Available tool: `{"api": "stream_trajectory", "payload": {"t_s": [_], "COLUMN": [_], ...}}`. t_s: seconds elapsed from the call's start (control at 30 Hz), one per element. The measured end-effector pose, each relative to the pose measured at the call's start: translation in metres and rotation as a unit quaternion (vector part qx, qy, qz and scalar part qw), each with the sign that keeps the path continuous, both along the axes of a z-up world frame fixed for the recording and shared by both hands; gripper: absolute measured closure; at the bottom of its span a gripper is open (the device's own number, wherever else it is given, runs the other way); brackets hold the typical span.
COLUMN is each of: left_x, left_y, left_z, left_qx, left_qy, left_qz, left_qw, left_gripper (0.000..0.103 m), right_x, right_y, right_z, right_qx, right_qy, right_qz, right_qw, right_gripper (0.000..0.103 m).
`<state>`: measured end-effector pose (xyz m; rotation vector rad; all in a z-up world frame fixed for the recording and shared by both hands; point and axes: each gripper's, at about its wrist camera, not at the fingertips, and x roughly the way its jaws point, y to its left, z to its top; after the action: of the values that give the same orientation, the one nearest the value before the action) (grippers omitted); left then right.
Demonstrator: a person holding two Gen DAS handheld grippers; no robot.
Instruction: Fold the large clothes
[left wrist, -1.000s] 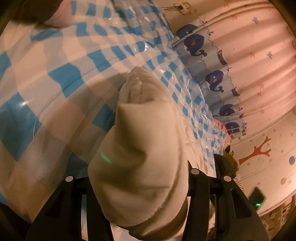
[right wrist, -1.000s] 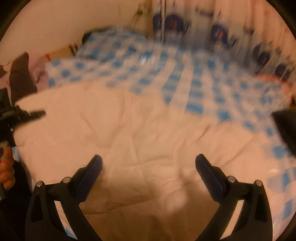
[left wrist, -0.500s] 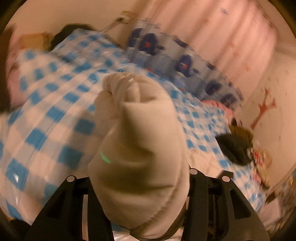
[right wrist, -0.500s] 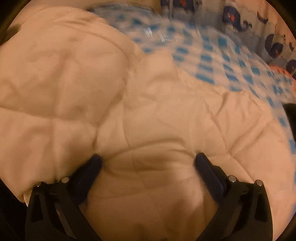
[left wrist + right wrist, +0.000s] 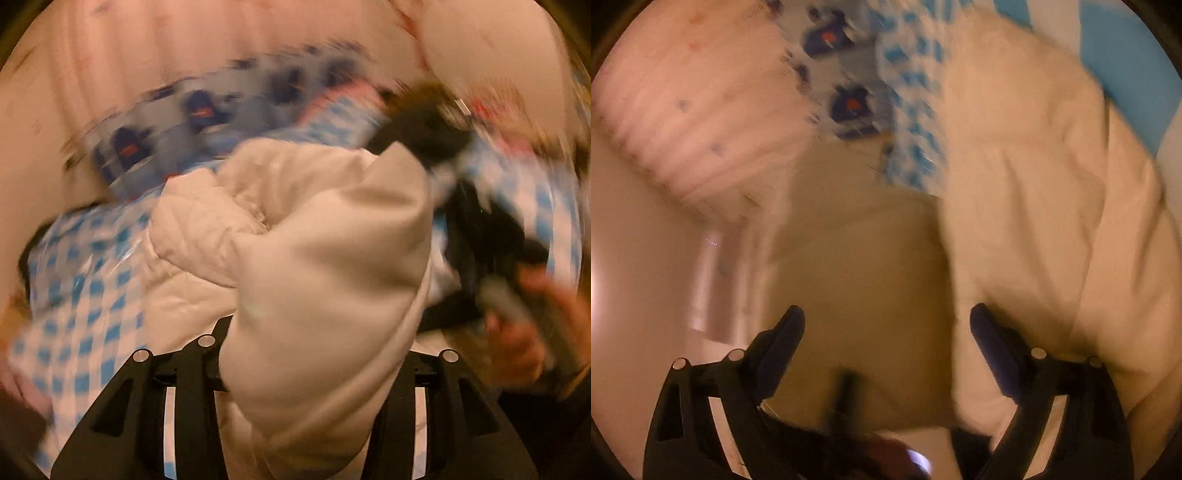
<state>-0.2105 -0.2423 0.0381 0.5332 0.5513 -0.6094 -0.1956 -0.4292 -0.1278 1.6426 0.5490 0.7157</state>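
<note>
While both views are motion-blurred, the main facts read fine. Left gripper point(image 5: 314, 369) is clamped on a thick bunch of the cream jacket point(image 5: 325, 258); the cloth fills the gap between the jaws and bulges up and forward over them. The rest of the jacket, quilted, trails down to the left onto the blue-and-white checked sheet point(image 5: 85, 295). Behind the sheet's far edge hangs a curtain point(image 5: 199, 107) with dark blue whale prints, pink pleated cloth above it. A dark garment point(image 5: 424, 125) lies near the sheet's far right corner. At right in the left view, a hand point(image 5: 524, 332) holds the black body of the other tool. Right gripper point(image 5: 886, 332) has its jaws spread wide, nothing between them; the right finger point(image 5: 993, 343) lies against the jacket's edge, cannot tell if it presses in. In that view the jacket point(image 5: 1052, 184) fills the right side, with the checked sheet point(image 5: 916, 110) and whale curtain point(image 5: 849, 99) above, plain beige wall point(image 5: 868, 277) in the middle.
</note>
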Motion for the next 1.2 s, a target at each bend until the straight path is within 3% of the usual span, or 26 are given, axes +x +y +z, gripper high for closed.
{"api": "stream_trajectory", "payload": {"t_s": [0.1,0.2,0.3,0.33,0.43,0.5,0.53,0.63,0.73,0.8,0.83,0.9,0.93,0.97,1.03,1.1,1.13,1.2], "left_x": [-0.019,-0.032,-0.034,-0.035,-0.040,-0.044,-0.045,-0.052,-0.074,-0.086,-0.084,-0.063,-0.043,-0.007,0.043,0.087,0.093,0.077], "left_y": [-0.050,-0.073,-0.078,-0.081,-0.093,-0.097,-0.096,-0.081,-0.049,-0.018,-0.003,0.026,0.039,0.053,0.066,0.055,0.042,0.023], "left_z": [-0.035,-0.056,-0.062,-0.066,-0.081,-0.086,-0.086,-0.070,-0.036,0.002,0.021,0.055,0.064,0.067,0.051,0.008,-0.018,-0.040], "left_qx": [0.080,0.111,0.119,0.126,0.148,0.155,0.154,0.120,0.064,-0.011,-0.042,-0.104,-0.136,-0.173,-0.207,-0.187,-0.166,-0.125], "left_qy": [-0.014,-0.022,-0.014,-0.014,-0.030,-0.046,-0.052,-0.045,-0.029,-0.028,-0.032,-0.046,-0.039,-0.002,0.060,0.142,0.176,0.149], "left_qz": [-0.038,-0.055,-0.060,-0.061,-0.063,-0.057,-0.055,-0.076,-0.110,-0.123,-0.113,-0.069,-0.039,-0.004,0.035,0.037,0.029,0.010], "left_qw": [0.9959,0.9920,0.9910,0.9900,0.9866,0.9852,0.9852,0.9889,0.9915,0.9919,0.9921,0.9912,0.9892,0.9849,0.9760,0.9714,0.9698,0.9808], "left_gripper": [0.061,0.058,0.052,0.051,0.045,0.039,0.039,0.037,0.036,0.034,0.031,0.017,0.017,0.017,0.017,0.033,0.033,0.031], "right_x": [-0.003,-0.010,-0.023,-0.027,-0.002,0.025,0.044,0.071,0.077,0.068,0.065,0.064,0.065,0.066,0.042,0.025,0.018,-0.002], "right_y": [-0.022,-0.041,-0.073,-0.083,-0.074,-0.052,-0.042,-0.036,-0.041,-0.039,-0.039,-0.040,-0.039,-0.036,-0.031,-0.030,-0.032,-0.045], "right_z": [0.007,0.009,0.027,0.044,0.086,0.098,0.092,0.055,0.041,0.043,0.041,0.043,0.039,0.044,0.039,0.032,0.033,0.039], "right_qx": [0.026,0.009,-0.069,-0.098,-0.142,-0.174,-0.186,-0.188,-0.181,-0.190,-0.193,-0.206,-0.214,-0.233,-0.254,-0.260,-0.261,-0.260], "right_qy": [-0.019,-0.001,0.008,-0.007,-0.071,-0.069,-0.042,0.025,0.019,0.014,0.012,0.011,0.009,0.005,0.001,0.001,0.003,0.000], "right_qz": [-0.020,-0.037,-0.090,-0.108,-0.045,0.033,0.058,0.085,0.074,0.070,0.070,0.072,0.072,0.073,0.075,0.079,0.079,0.064], "right_qw": [0.999,0.999,0.994,0.989,0.986,0.982,0.980,0.978,0.981,0.979,0.979,0.976,0.974,0.970,0.964,0.962,0.962,0.963], "right_gripper": [0.008,0.008,0.008,0.007,0.007,0.007,0.007,0.008,0.017,0.021,0.023,0.023,0.023,0.023,0.023,0.023,0.023,0.020]}}
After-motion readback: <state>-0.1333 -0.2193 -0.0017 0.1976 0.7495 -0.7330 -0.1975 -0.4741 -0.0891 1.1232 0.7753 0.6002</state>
